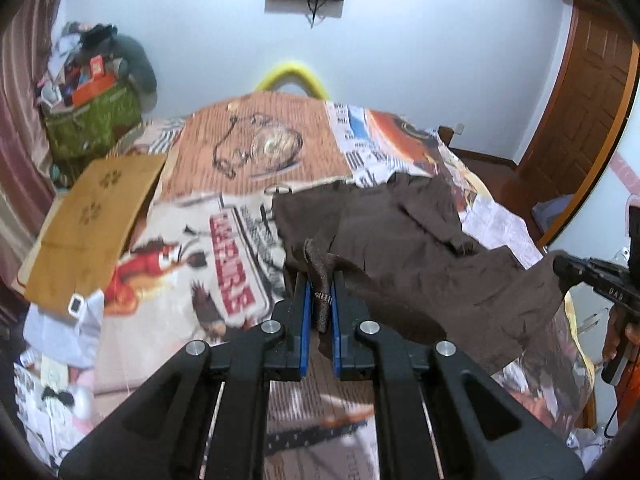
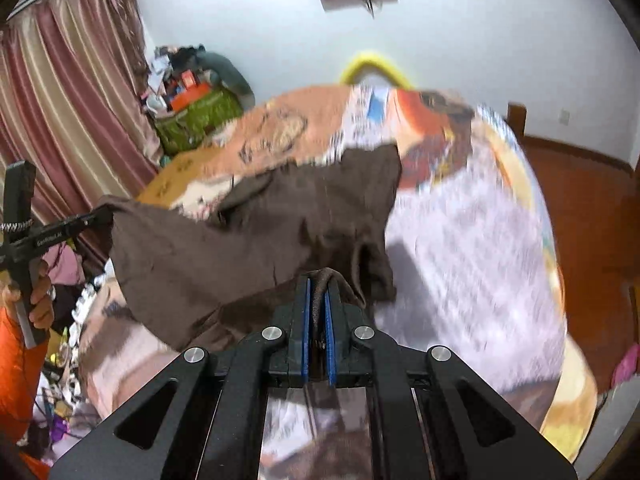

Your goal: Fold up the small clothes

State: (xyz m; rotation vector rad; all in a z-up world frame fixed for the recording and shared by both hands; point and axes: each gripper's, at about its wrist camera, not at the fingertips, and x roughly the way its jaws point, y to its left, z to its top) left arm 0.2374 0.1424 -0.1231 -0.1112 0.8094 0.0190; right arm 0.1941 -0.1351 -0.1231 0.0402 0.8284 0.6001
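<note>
A brown garment (image 1: pixel 420 248) hangs stretched above a bed (image 1: pixel 256 148) with a printed cover, its far part draped on the cover. The left claw (image 1: pixel 320 304) pinches one near corner between blue pads, and the right claw (image 2: pixel 318 300) pinches the other. A cardboard sheet (image 1: pixel 88 220) lies on the bed's left side.

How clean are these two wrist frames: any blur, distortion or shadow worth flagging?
Left wrist view: mostly sharp, with the left gripper and the brown garment crisp; fisheye bends the door frame. Right wrist view: motion blur smears the printed bedsheet, though the right gripper stays sharp, and the garment throws a soft shadow on the sheet.
</note>
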